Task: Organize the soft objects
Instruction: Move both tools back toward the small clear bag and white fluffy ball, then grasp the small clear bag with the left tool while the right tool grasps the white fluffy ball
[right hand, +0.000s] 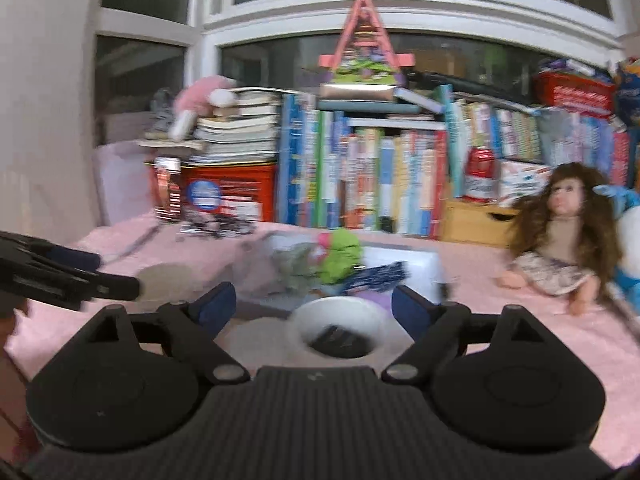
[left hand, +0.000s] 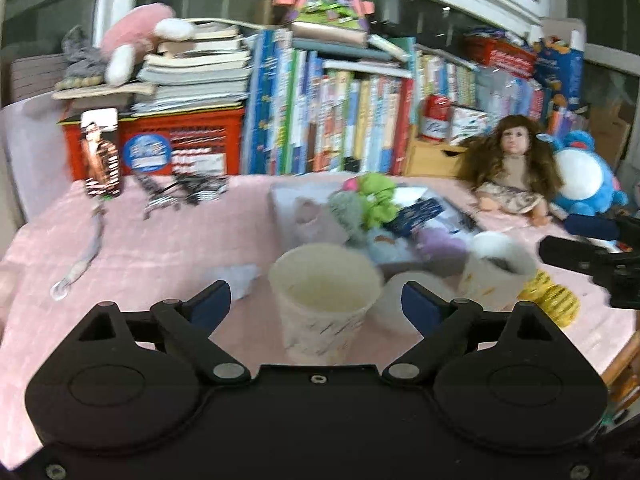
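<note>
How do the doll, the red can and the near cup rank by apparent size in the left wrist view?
1. Near cup, though closeness to the camera inflates it.
2. Doll, close behind; its real size may be greater.
3. Red can, clearly smallest.

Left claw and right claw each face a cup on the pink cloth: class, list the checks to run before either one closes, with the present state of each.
1. Left claw open: ok.
2. Paper cup centred between its fingers: ok.
3. Right claw open: ok.
4. White cup between its fingers: ok.
5. Paper cup empty: ok.
6. White cup empty: not ok, something dark inside.
</note>
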Available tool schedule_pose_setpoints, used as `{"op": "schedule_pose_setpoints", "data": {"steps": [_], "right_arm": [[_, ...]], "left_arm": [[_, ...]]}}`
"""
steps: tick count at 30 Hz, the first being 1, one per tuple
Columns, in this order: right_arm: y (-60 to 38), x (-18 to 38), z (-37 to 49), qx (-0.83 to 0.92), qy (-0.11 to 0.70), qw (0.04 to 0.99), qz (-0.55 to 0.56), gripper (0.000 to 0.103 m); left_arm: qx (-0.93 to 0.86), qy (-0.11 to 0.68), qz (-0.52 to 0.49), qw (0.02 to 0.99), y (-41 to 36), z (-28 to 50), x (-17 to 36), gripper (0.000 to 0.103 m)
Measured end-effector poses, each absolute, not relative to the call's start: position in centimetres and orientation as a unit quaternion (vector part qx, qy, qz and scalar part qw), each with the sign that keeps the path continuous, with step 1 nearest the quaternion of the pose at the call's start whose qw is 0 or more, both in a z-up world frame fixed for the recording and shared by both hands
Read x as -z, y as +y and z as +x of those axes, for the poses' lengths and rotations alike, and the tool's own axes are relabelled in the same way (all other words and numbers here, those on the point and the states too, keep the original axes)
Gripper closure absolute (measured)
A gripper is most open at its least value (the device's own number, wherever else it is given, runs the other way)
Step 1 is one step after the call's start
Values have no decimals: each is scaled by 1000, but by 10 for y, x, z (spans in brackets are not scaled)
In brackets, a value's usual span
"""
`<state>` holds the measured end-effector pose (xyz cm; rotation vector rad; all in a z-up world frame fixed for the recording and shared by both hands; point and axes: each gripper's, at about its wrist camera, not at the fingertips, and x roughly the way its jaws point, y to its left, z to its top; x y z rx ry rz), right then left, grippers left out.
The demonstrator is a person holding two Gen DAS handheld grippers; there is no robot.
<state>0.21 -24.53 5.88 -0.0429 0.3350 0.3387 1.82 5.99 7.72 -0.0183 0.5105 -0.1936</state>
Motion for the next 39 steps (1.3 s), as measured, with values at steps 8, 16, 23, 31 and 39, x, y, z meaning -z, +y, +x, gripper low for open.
{"op": "schedule_pose_setpoints", "data": {"steps": [8,16,23,31,39], "right_arm": [[-206,-34,-12,-192,166,964,-85,10],[-153,-4,-20,-181,158,943,-231,12],[-127,5,3,-156,179,922,-305,23],[-116,13,27,-145,196,910,-336,27],[-111,24,43,-149,210,903,-344,27]], "left_arm": [[27,268,-54,962,103,21,-58,11],[-4,322,-183,929,160,75,-43,34],[23,366,-287,885,180,131,-27,43],[16,369,-276,887,161,164,-19,45],[16,385,-274,881,156,180,-7,56]]}}
